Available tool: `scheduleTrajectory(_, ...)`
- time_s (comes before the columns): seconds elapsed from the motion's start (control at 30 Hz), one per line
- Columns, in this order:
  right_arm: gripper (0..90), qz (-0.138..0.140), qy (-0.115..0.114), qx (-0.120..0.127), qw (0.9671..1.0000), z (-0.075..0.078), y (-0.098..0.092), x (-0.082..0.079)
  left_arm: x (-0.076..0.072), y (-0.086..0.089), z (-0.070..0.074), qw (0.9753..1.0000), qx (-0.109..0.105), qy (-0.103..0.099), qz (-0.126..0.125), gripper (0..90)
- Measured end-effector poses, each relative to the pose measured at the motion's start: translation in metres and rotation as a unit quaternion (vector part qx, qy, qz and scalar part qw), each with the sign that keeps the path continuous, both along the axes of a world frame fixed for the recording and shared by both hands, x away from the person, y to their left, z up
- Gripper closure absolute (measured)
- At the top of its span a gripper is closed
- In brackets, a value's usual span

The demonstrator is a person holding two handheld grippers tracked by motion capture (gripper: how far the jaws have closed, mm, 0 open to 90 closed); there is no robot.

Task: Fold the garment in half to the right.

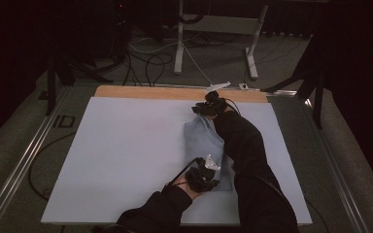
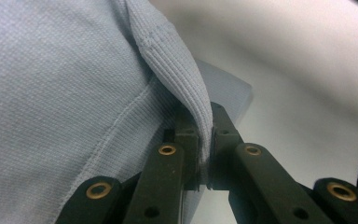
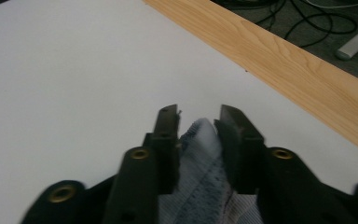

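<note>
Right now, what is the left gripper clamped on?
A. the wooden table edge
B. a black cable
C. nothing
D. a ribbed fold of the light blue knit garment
D: in the left gripper view, the left gripper pinches a ribbed fold of the light blue knit garment.

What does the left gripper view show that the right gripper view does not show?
The left gripper view alone shows the left gripper pinching a ribbed edge of the light blue garment, with a stitched seam beside it. The right gripper view alone shows the right gripper around a bunched bit of cloth, plus the wooden table edge and floor cables. Both show the garment between black fingers and the white table cover.
</note>
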State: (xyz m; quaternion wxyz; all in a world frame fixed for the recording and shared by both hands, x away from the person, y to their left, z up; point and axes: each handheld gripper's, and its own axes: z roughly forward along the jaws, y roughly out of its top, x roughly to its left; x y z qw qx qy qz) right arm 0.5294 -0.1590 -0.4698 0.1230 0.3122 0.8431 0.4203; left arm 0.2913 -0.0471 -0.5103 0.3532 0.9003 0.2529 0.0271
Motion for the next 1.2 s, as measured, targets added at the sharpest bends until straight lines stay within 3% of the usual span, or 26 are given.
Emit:
scheduleTrajectory(0.07, 56.5, 0.000, -0.005, 0.001, 1.0000, 0.008, -0.005, -0.002, 0.001, -0.001, -0.002, 1.0000, 0.000, 0.002, 0.001, 85.9)
scheduleTrajectory(0.23, 48.6, 0.002, 0.001, -0.005, 1.0000, 0.017, -0.014, -0.005, 0.001, -0.004, -0.005, 1.0000, -0.001, 0.006, 0.004, 85.9)
scheduleTrajectory(0.3, 43.1, -0.004, 0.003, 0.004, 1.0000, 0.021, -0.019, -0.010, 0.002, -0.005, -0.005, 1.0000, 0.002, 0.006, 0.004, 85.9)
scheduleTrajectory(0.4, 39.9, -0.007, -0.005, 0.001, 1.0000, 0.022, -0.019, -0.014, 0.003, -0.008, -0.006, 1.0000, 0.005, 0.007, 0.003, 85.8)
scheduleTrajectory(0.57, 31.7, -0.025, -0.006, -0.001, 0.9997, 0.025, -0.025, -0.015, 0.004, -0.009, -0.006, 0.9999, 0.005, 0.012, 0.007, 85.7)
scheduleTrajectory(0.7, 22.1, -0.056, -0.006, 0.001, 0.9984, 0.028, -0.034, -0.011, 0.003, -0.011, -0.005, 0.9999, 0.007, 0.009, 0.005, 85.6)
scheduleTrajectory(0.83, 24.8, -0.052, -0.005, 0.003, 0.9986, 0.030, -0.034, -0.015, 0.003, -0.013, -0.004, 0.9998, -0.009, 0.017, -0.002, 81.3)
scheduleTrajectory(0.93, 28.1, -0.045, 0.004, 0.010, 0.9989, 0.030, -0.035, -0.018, -0.001, -0.017, -0.002, 0.9995, -0.018, 0.013, -0.022, 73.1)
scheduleTrajectory(0.97, 32.8, -0.039, 0.010, 0.011, 0.9991, 0.029, -0.035, -0.020, -0.003, -0.018, -0.002, 0.9994, -0.022, 0.014, -0.025, 71.8)
scheduleTrajectory(1.2, 35.7, -0.042, 0.024, -0.006, 0.9988, 0.015, -0.034, -0.029, -0.009, -0.016, 0.006, 0.9961, -0.059, 0.032, -0.058, 63.2)
